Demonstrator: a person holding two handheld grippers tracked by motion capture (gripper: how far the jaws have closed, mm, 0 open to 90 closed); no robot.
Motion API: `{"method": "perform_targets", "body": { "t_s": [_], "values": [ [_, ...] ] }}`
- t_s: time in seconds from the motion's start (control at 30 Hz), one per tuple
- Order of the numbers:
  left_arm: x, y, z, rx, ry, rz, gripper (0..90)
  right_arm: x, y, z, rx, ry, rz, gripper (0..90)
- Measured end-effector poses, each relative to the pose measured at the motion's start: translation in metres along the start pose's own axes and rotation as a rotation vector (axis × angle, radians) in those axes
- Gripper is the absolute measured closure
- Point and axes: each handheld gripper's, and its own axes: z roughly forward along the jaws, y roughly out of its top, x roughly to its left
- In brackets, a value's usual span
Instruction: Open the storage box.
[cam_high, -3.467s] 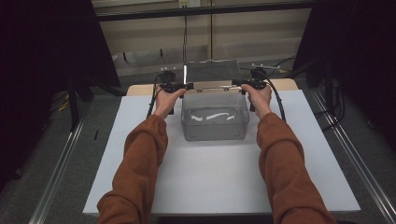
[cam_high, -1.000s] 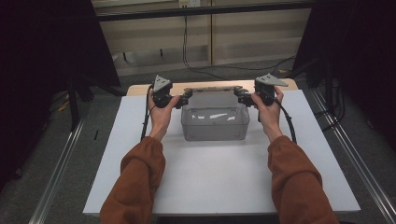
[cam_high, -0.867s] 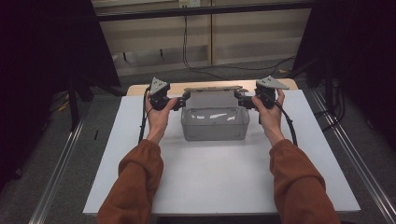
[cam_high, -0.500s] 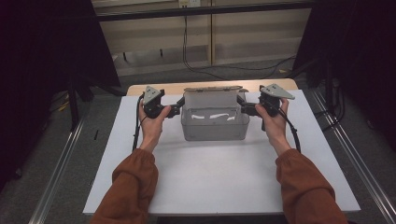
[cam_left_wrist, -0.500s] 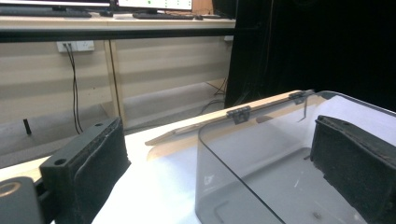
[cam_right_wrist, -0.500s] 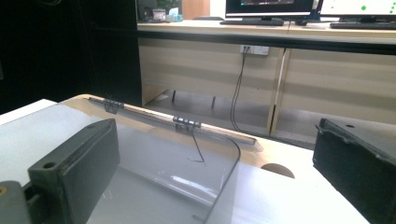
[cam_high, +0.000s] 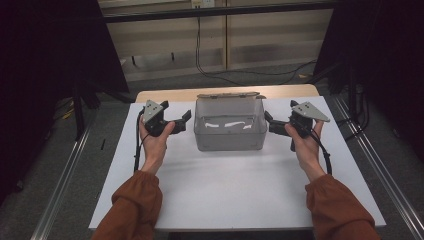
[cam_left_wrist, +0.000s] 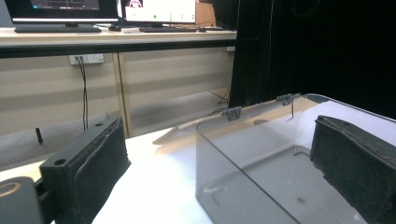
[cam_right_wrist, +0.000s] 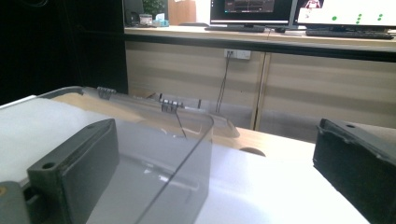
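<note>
Left claw (cam_high: 186, 119): open, holds nothing, just beside the left wall of the box.
Clear box (cam_high: 229, 131): sits in the middle of the white bench (cam_high: 230, 195), empty, its lid (cam_high: 229, 95) flipped open at the back.
Right claw (cam_high: 268, 123): open, holds nothing, just beside the right wall.
What could go wrong: if 1 claw pushes first, the light box may slide or tip. The walls look smooth, so a weak squeeze may let it slip.

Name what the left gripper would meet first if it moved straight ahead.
Probably the left wall of the clear box: the left gripper, jaws open, points at it, and one jaw already looks level with that wall.
</note>
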Motion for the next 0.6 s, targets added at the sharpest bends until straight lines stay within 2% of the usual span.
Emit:
{"method": "perform_targets", "body": {
  "t_s": [0.33,0.47,0.57,0.6],
  "values": [
    [-0.007,-0.012,-0.026,0.0,0.0,-0.004,4.5,0.003,-0.009,-0.027,-0.002,-0.016,-0.036,0.2],
    [-0.011,-0.017,-0.035,-0.004,0.002,0.008,4.4,0.005,-0.016,-0.038,-0.003,-0.024,-0.05,0.2],
    [-0.014,-0.021,-0.04,-0.015,0.008,-0.012,4.4,0.006,-0.019,-0.045,-0.003,-0.025,-0.059,0.2],
    [-0.015,-0.022,-0.042,-0.009,0.006,-0.006,4.4,0.006,-0.02,-0.047,-0.004,-0.027,-0.058,0.2]
  ]
}}
